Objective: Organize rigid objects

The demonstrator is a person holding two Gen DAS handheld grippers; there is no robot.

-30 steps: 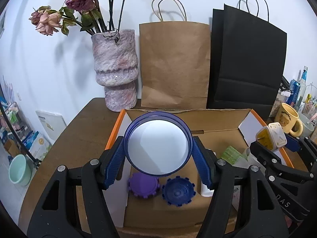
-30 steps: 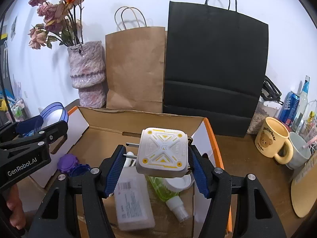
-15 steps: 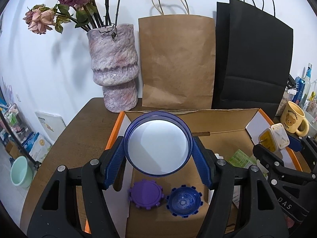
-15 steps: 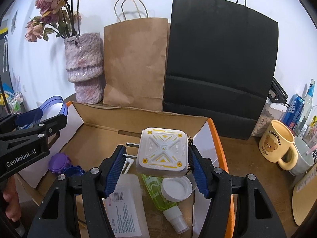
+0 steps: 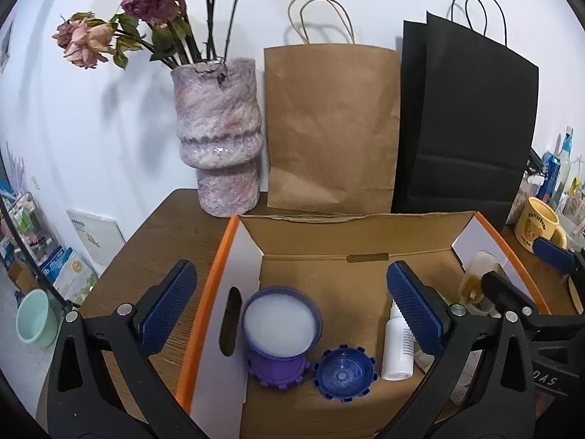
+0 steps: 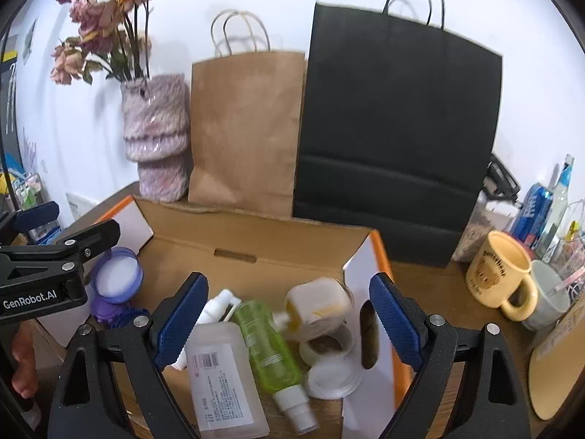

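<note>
An open cardboard box [image 5: 351, 226] [image 6: 252, 230] holds the objects. My left gripper [image 5: 292, 303] is open above its left part; the blue-rimmed round dish [image 5: 279, 323] [image 6: 116, 280] lies on a purple toothed lid [image 5: 278, 369], beside a blue toothed lid [image 5: 343, 371] and a white bottle [image 5: 396, 344]. My right gripper [image 6: 289, 318] is open above the right part; the white-and-yellow charger [image 6: 318, 305] rests blurred over a white ring [image 6: 327, 345], next to a green spray bottle [image 6: 268, 347] and a clear flat bottle [image 6: 221, 376].
A pink vase with dried roses [image 5: 217, 146], a brown paper bag [image 5: 331, 128] and a black bag [image 5: 468, 135] stand behind the box. A yellow bear mug [image 6: 501, 274], cans and bottles [image 6: 537, 208] are at the right. A mint bowl [image 5: 34, 318] sits below at left.
Both grippers have opened. The blue-rimmed dish has dropped onto the purple lid in the box, and the charger has dropped among the bottles at the right.
</note>
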